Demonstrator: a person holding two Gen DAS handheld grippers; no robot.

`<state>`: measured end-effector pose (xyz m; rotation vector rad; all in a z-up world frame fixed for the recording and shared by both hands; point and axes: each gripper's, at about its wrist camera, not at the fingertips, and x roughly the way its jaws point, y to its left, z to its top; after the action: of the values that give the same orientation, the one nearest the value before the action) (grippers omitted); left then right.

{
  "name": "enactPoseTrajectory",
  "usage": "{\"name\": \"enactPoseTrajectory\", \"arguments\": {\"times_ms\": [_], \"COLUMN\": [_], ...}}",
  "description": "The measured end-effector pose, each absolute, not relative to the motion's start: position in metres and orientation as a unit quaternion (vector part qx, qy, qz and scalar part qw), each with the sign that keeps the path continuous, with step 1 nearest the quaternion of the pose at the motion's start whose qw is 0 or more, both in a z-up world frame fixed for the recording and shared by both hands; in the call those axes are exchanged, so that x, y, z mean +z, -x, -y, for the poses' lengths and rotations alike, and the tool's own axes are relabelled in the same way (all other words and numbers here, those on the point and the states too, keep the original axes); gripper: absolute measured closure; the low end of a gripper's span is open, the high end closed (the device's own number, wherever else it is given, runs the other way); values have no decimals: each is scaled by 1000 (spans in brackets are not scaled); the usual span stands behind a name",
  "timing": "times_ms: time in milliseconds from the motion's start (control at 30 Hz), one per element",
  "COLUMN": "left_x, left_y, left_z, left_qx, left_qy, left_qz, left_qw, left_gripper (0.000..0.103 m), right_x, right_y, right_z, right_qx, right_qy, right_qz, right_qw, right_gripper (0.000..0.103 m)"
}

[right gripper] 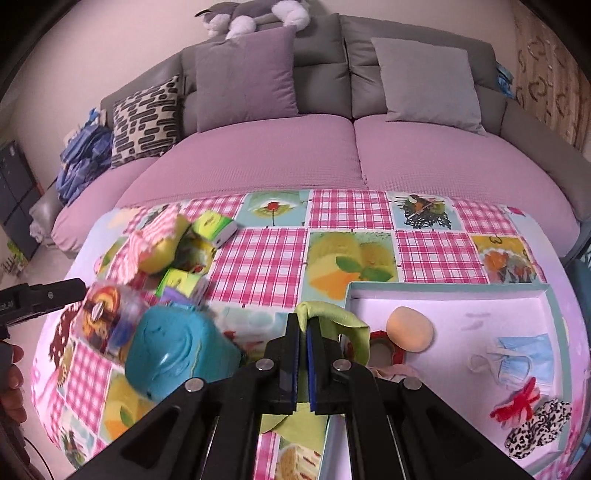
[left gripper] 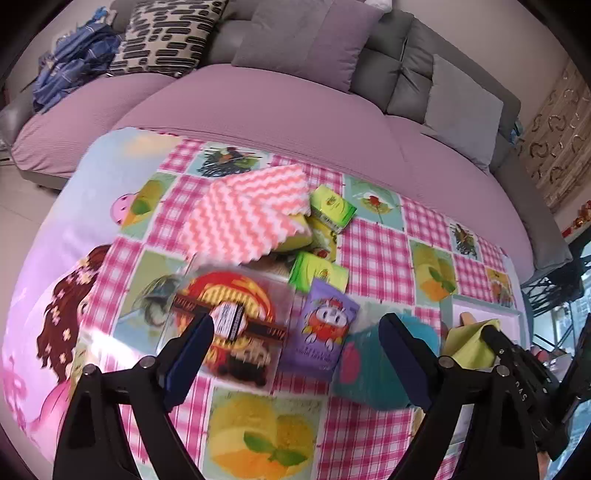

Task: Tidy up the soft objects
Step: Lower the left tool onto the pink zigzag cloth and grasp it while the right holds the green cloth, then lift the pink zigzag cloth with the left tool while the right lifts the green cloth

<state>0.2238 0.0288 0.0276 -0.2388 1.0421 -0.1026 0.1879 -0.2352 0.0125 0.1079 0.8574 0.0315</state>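
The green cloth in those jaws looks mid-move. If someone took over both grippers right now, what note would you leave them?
Right gripper: shut on the green cloth, held at the near-left corner of the tray.
Left gripper: open, empty, over the pile.
Done: sponge ball, face mask, red bow and leopard scrunchie lie in the tray.
Left: drop the cloth in; the pink zigzag cloth still lies on the pile with the tea boxes, snack packets and teal box.

Grey sofa [right gripper: 424, 33] with purple cushions [right gripper: 245, 77] against pale wall [right gripper: 110, 44].
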Motion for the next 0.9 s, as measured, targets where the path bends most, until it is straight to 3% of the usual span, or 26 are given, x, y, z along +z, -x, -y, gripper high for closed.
{"name": "enactPoseTrajectory", "arguments": {"times_ms": [500,800,900], "left_x": [12,-22,-29], "left_y": [-312,-337,-341], "left_z": [-40,-46,-48], "left_qx": [-43,-36,-31], "left_qy": [100,132,138], "left_qz": [-528,-551,-556], "left_qw": [842,823,819], "left_gripper": [17,54,76], "right_x": [25,24,24], "right_y": [-200,-201,-200], "right_z": [240,240,243], "right_qx": [12,12,10], "right_qy": [-95,-91,-95], "right_qz": [-397,-397,-397], "right_qw": [913,913,913], "right_gripper": [99,99,99]}}
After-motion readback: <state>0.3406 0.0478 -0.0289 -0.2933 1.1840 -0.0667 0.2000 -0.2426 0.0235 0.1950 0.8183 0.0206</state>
